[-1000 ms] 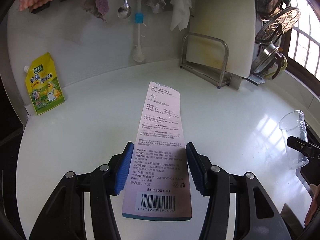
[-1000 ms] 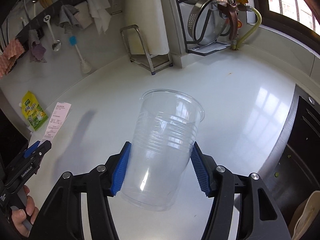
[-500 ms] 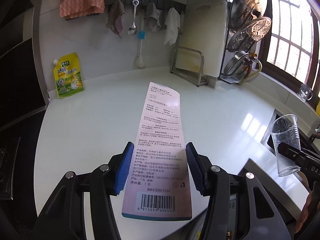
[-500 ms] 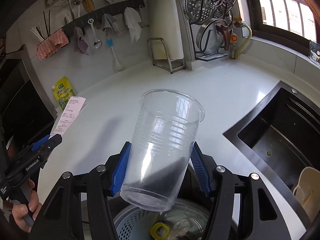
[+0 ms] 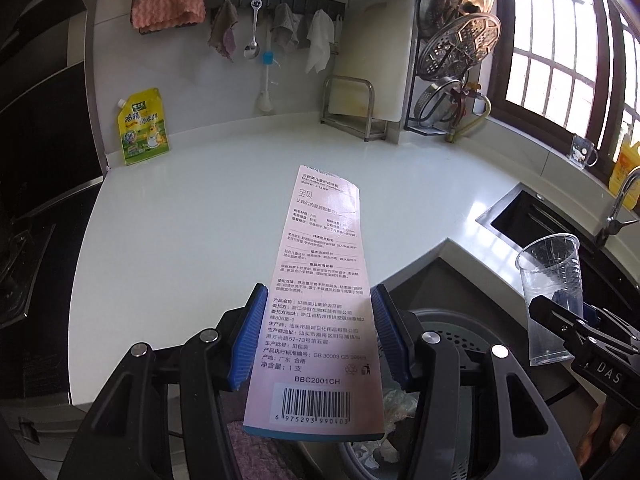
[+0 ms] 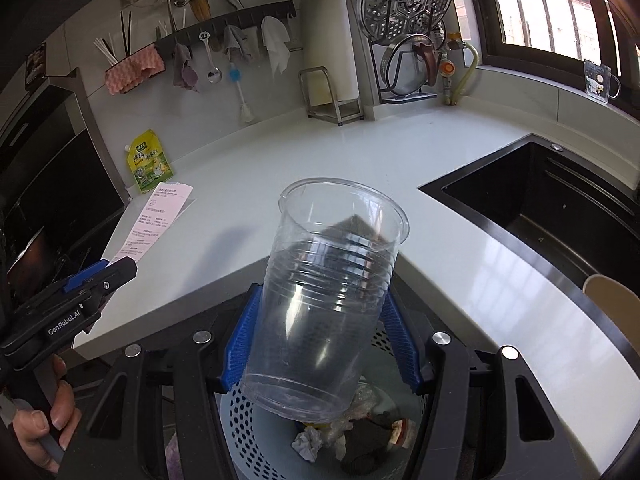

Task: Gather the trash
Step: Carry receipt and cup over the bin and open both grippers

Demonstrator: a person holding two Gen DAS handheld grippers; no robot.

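White countertop (image 6: 400, 152) edge lies between perforated bin (image 6: 244, 432) and sink (image 6: 560, 208).

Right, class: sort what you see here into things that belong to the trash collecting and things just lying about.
Part of the job:
- pink paper label, in the left gripper
- clear plastic cup, in the right gripper
- perforated trash bin below both

Just lying about:
- yellow pouch
- pink cloth
- hanging spoon
- steamer rack
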